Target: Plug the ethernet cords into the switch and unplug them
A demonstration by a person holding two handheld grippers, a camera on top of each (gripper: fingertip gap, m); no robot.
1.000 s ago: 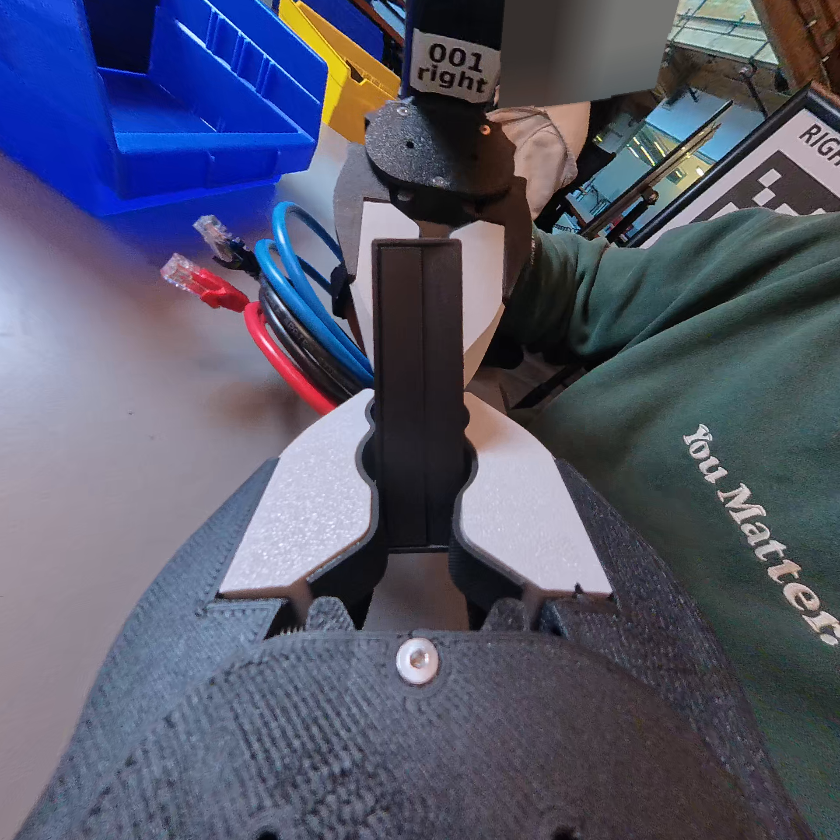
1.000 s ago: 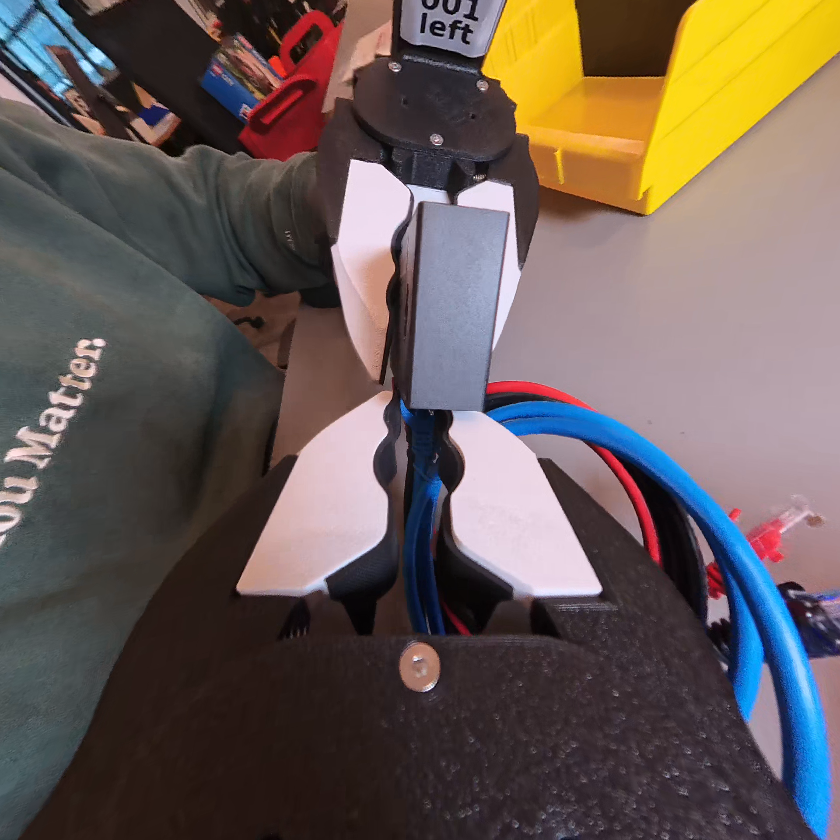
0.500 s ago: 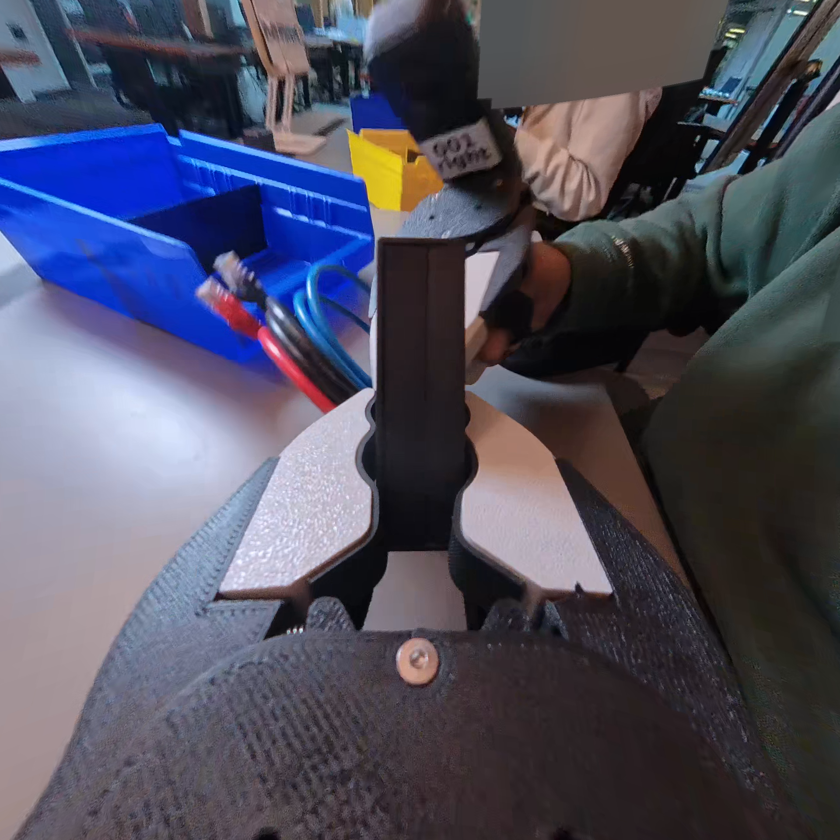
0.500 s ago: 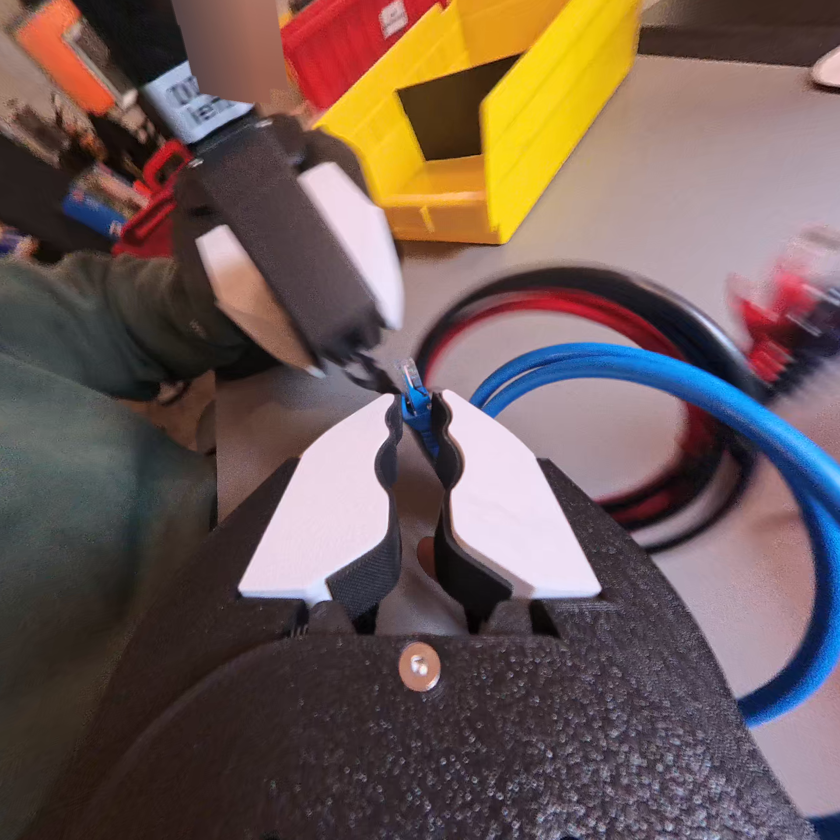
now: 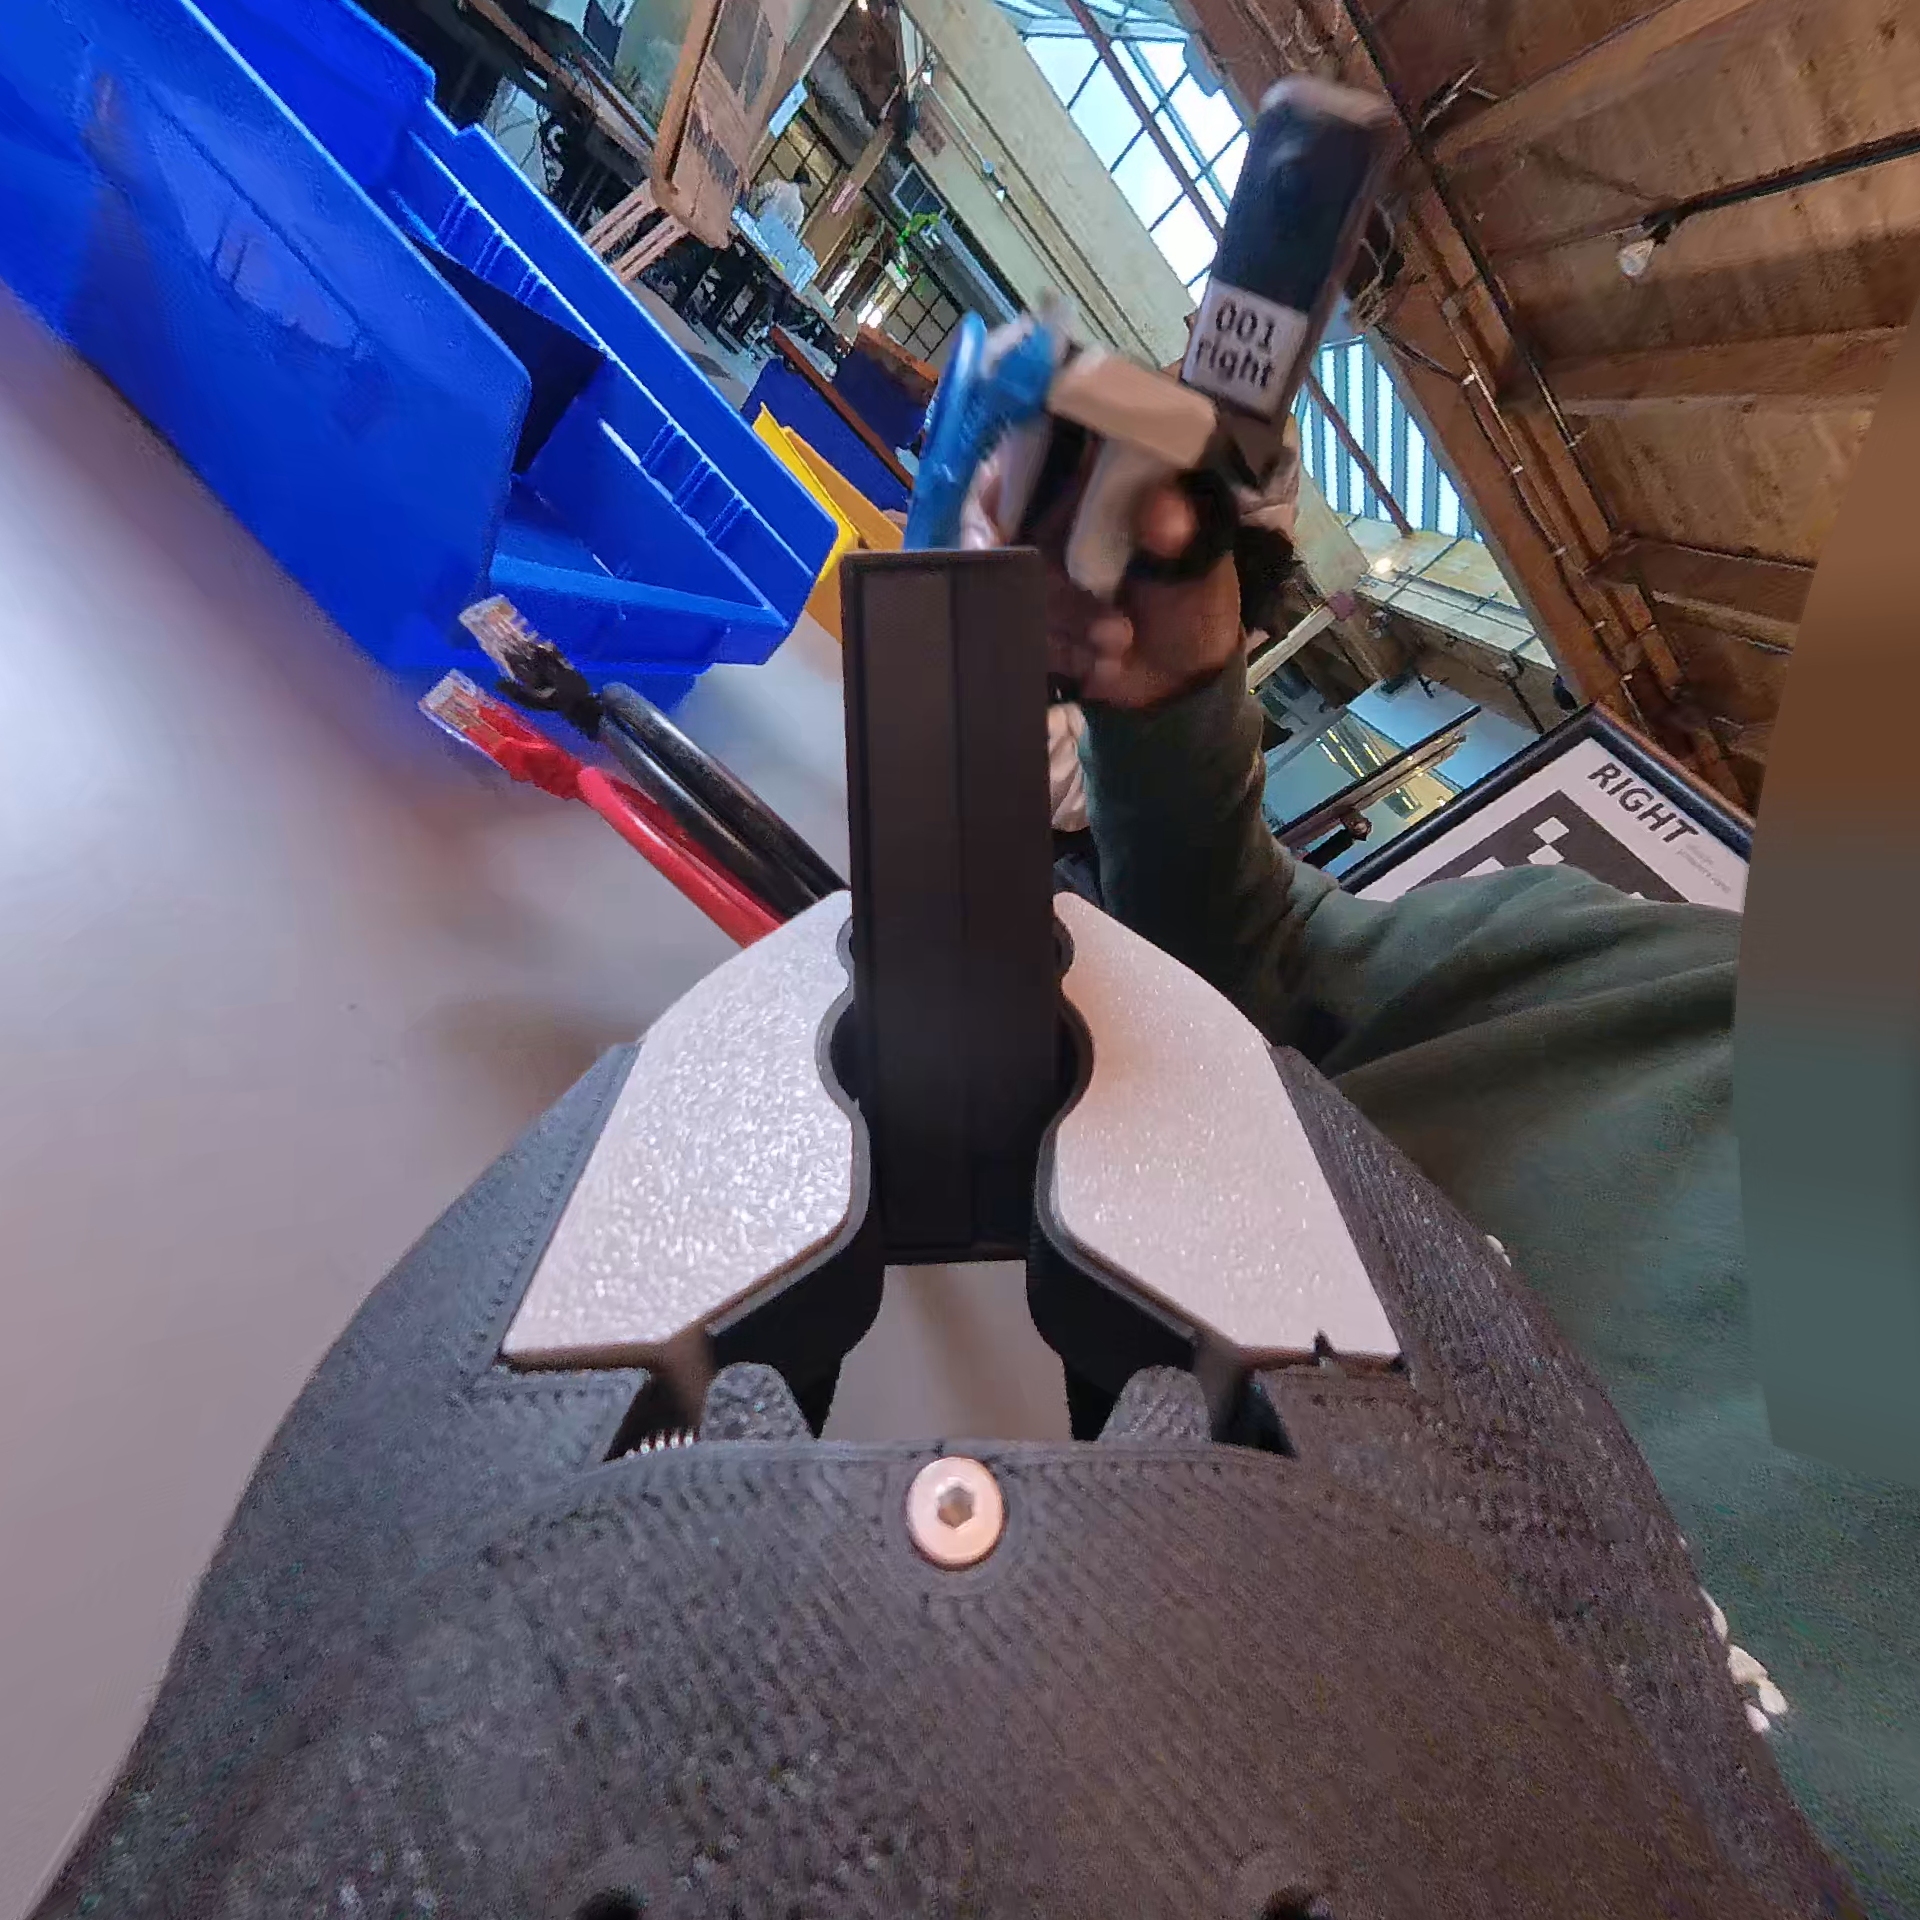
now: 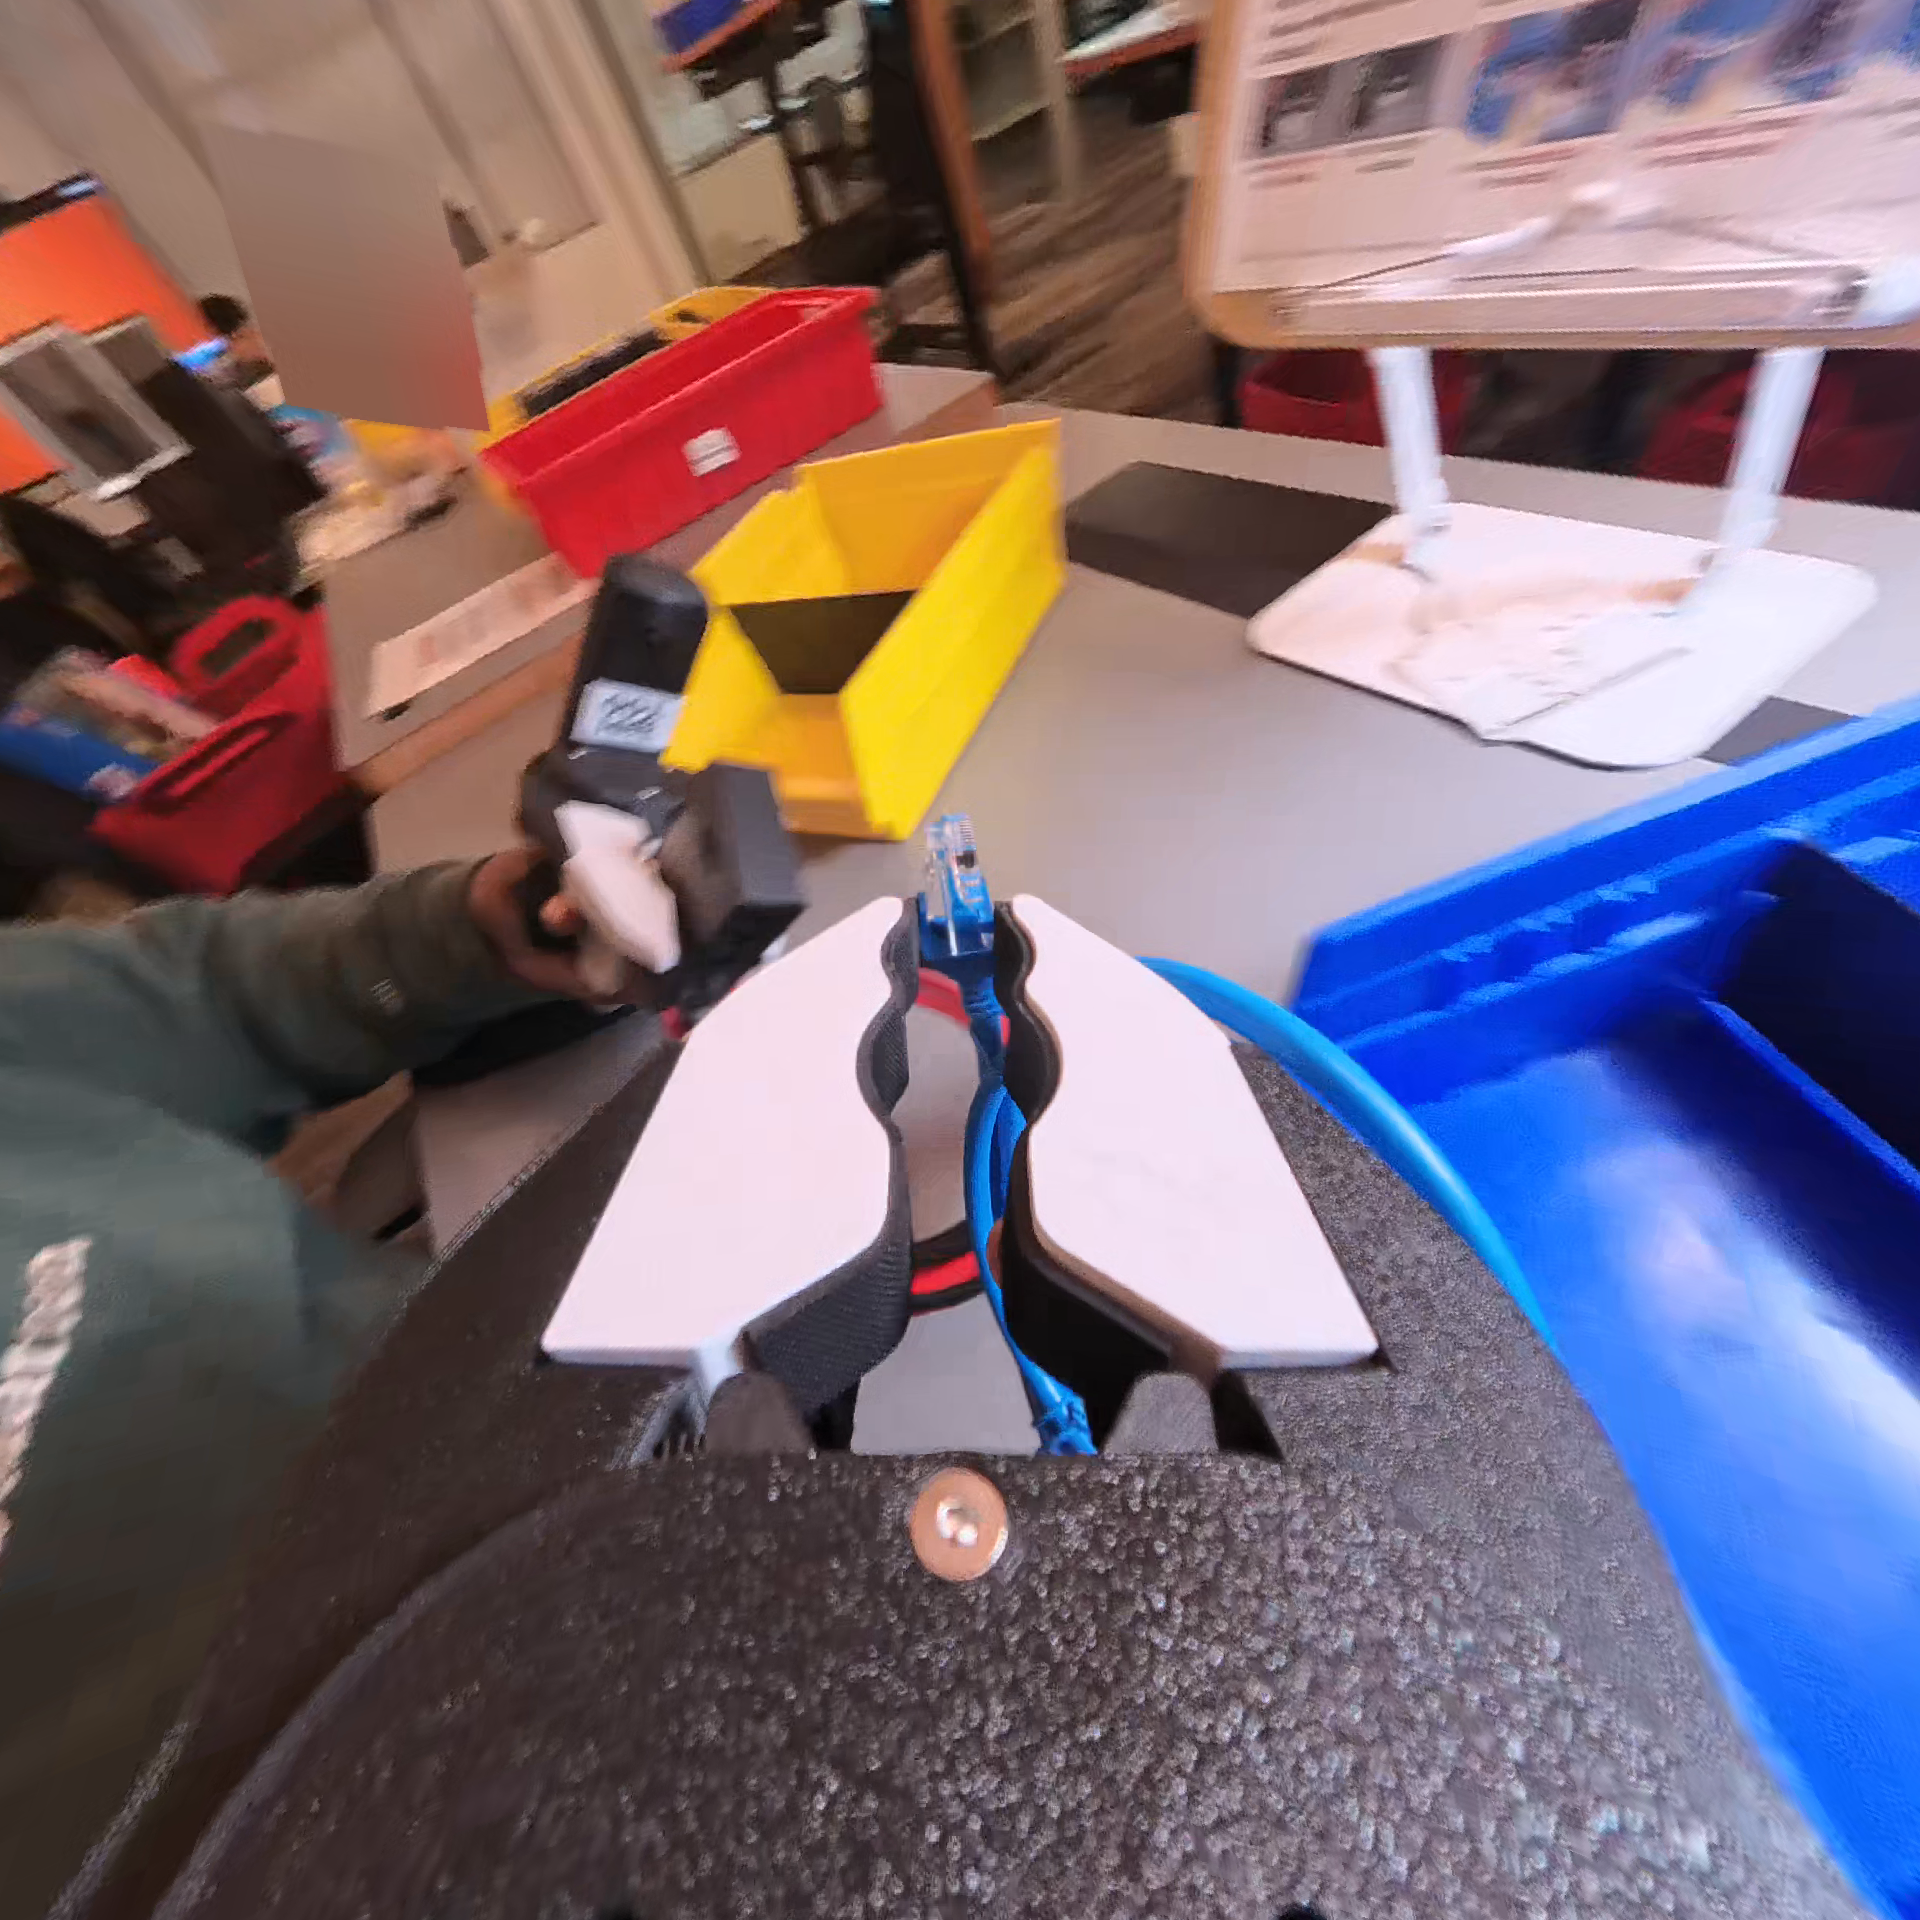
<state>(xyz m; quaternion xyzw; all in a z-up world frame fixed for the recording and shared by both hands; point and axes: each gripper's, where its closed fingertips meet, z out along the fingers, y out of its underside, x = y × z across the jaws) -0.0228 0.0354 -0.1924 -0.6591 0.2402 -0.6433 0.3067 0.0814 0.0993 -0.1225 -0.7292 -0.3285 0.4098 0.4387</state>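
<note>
The left gripper (image 5: pixel 951 1049) is clamped on the switch (image 5: pixel 948 831); the right gripper (image 6: pixel 951 940) pinches the blue cord (image 6: pixel 956 883), its plug clear of the switch. Judged step: unplugging done. Next, either release the cord or re-aim it toward the switch at 10 o'clock in the right wrist view.

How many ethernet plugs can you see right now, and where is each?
3. The blue plug sticks out between the right gripper's fingertips. The red plug and the black-booted plug lie on the table beside the blue bin. Far cord ends are hidden.
</note>
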